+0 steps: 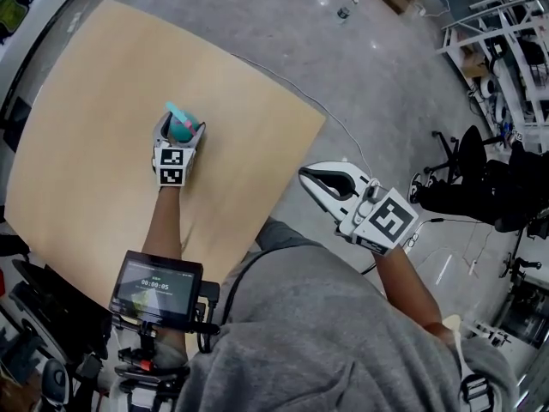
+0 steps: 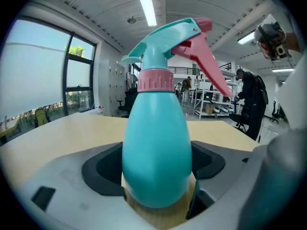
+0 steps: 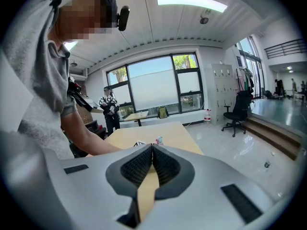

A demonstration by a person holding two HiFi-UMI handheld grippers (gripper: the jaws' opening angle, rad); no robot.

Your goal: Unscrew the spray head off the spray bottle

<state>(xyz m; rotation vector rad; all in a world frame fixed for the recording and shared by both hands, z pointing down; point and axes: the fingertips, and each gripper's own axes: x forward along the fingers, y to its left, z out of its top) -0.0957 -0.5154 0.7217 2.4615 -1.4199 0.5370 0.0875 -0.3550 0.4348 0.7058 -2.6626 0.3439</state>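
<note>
A teal spray bottle (image 2: 156, 147) with a pink collar (image 2: 155, 80) and pink trigger stands upright on the light wooden table (image 1: 86, 101). My left gripper (image 1: 182, 124) has one jaw on each side of the bottle's body, and the dark pads (image 2: 103, 169) meet its sides. The spray head (image 1: 182, 112) sticks out above the jaws in the head view. My right gripper (image 1: 307, 177) hangs off the table's right edge, over the floor. It is shut with nothing between its pads (image 3: 144, 164). In the right gripper view the bottle (image 3: 159, 140) shows small and far off.
The table's right corner (image 1: 322, 123) lies between the two grippers. A thin cable (image 1: 343, 131) runs over the grey floor. An office chair (image 1: 472, 153) and white shelving (image 1: 506, 50) stand at the right. A small screen (image 1: 156, 286) sits at my chest.
</note>
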